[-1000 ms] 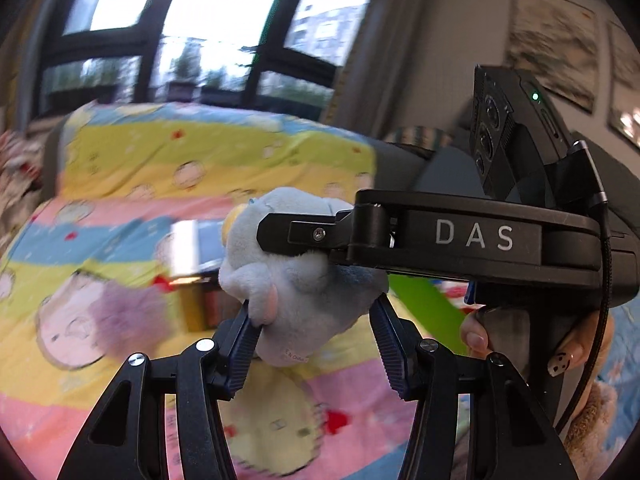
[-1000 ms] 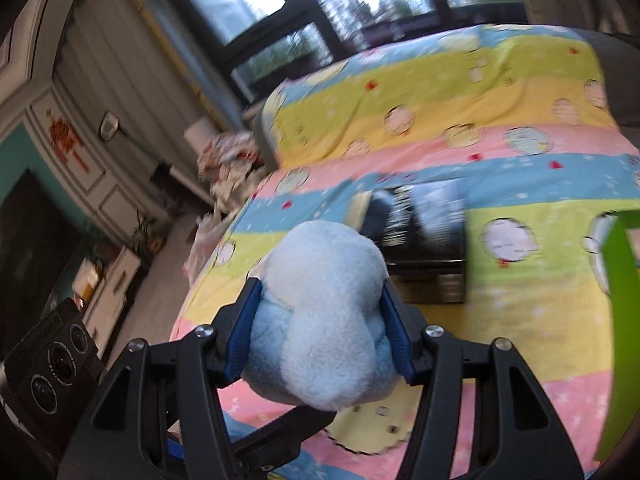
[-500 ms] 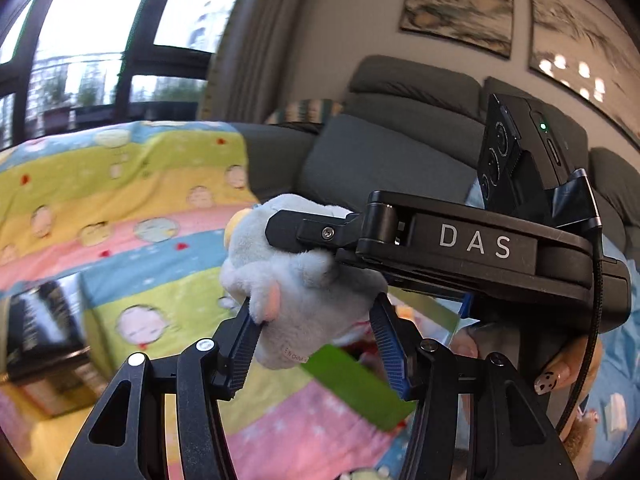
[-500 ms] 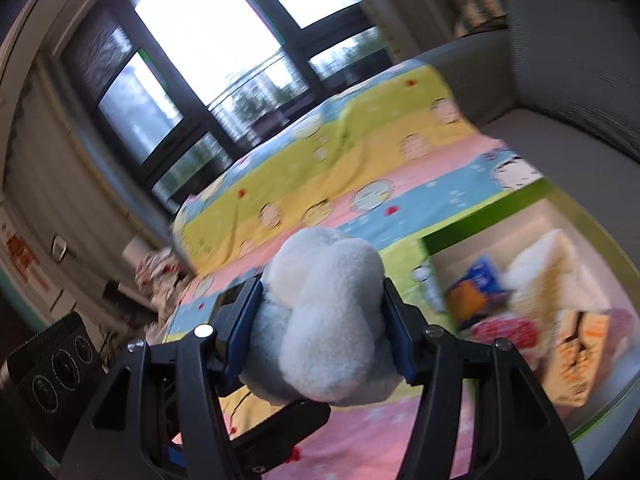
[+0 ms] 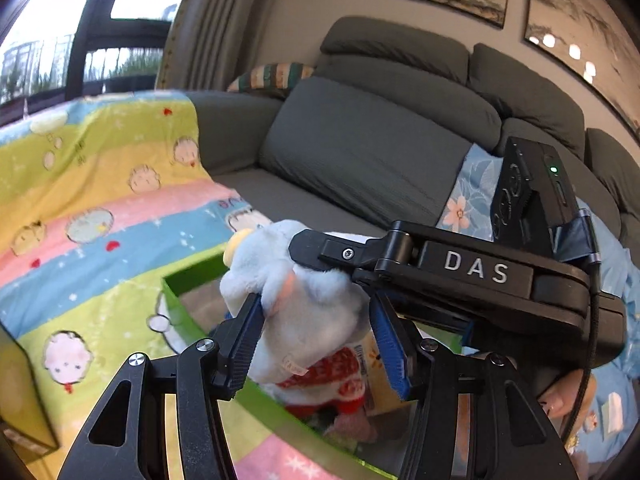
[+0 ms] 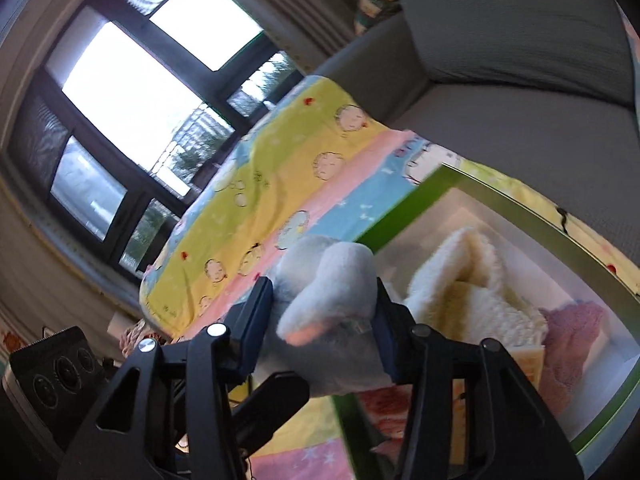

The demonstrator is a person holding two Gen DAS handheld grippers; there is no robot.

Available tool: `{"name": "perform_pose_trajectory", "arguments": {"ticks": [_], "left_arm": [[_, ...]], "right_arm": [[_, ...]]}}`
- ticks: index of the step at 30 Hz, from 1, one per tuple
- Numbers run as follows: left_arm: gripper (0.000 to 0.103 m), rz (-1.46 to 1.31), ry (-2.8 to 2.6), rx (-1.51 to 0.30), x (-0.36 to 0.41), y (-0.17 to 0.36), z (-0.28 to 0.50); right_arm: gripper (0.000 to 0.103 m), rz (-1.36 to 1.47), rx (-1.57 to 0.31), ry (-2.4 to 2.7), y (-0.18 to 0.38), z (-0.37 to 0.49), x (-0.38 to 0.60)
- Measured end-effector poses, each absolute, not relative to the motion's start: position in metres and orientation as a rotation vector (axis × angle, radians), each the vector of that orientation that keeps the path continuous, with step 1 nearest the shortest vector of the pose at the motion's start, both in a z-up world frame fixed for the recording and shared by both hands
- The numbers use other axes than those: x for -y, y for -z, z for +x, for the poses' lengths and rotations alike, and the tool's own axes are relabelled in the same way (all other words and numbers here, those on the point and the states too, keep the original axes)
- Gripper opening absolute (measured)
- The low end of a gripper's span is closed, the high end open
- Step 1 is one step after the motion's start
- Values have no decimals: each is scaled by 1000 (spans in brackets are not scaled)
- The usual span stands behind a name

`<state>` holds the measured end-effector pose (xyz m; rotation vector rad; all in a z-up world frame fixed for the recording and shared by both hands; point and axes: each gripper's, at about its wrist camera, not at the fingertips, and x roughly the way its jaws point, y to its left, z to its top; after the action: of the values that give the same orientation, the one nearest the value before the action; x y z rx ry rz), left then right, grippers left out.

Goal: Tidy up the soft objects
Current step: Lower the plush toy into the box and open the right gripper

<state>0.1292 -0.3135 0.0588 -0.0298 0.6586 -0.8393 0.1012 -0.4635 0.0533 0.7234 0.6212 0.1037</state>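
Observation:
A pale blue plush toy (image 5: pixel 304 300) with a yellow tip hangs in the air, gripped from both sides. My left gripper (image 5: pixel 316 340) is shut on its lower part. My right gripper (image 6: pixel 324 332) is shut on the same toy (image 6: pixel 332 280); its black body (image 5: pixel 472 276) shows in the left wrist view. The toy hangs over the near edge of a green-rimmed box (image 6: pixel 404 216), (image 5: pixel 192 276). Inside the box lie a cream fleece item (image 6: pixel 472 280), a lilac fuzzy item (image 6: pixel 572 332), a red-and-white plush (image 5: pixel 336 380) and a yellow-orange pack (image 6: pixel 524 360).
The box rests on a striped cartoon blanket (image 5: pixel 100 208) spread over a grey sofa (image 5: pixel 380 140). A striped cushion (image 5: pixel 272 74) sits in the sofa corner. A blue floral cloth (image 5: pixel 468 200) lies on the seat. A yellow box edge (image 5: pixel 20 396) is at far left. Windows (image 6: pixel 132 92) stand behind.
Both grippers have carried the plush rightward across the blanket, from above a dark box to over the green-rimmed box. The grip on the toy is unchanged.

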Motion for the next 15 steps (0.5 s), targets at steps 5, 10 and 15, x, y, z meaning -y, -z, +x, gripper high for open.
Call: {"name": "perform_pose_trajectory", "arguments": {"ticks": [5,10,15], "left_arm": [[55,-36,843,-719,332,-41,145],[56,12,793,-780,347,-29,150],[56,4,764,-817,350,-23,152]], "right_arm": [[45,748,-648,-13,-40,102,482],[47,773,-675,52,-30,107,491],[48,774,-698,77,-25,110,494]]}}
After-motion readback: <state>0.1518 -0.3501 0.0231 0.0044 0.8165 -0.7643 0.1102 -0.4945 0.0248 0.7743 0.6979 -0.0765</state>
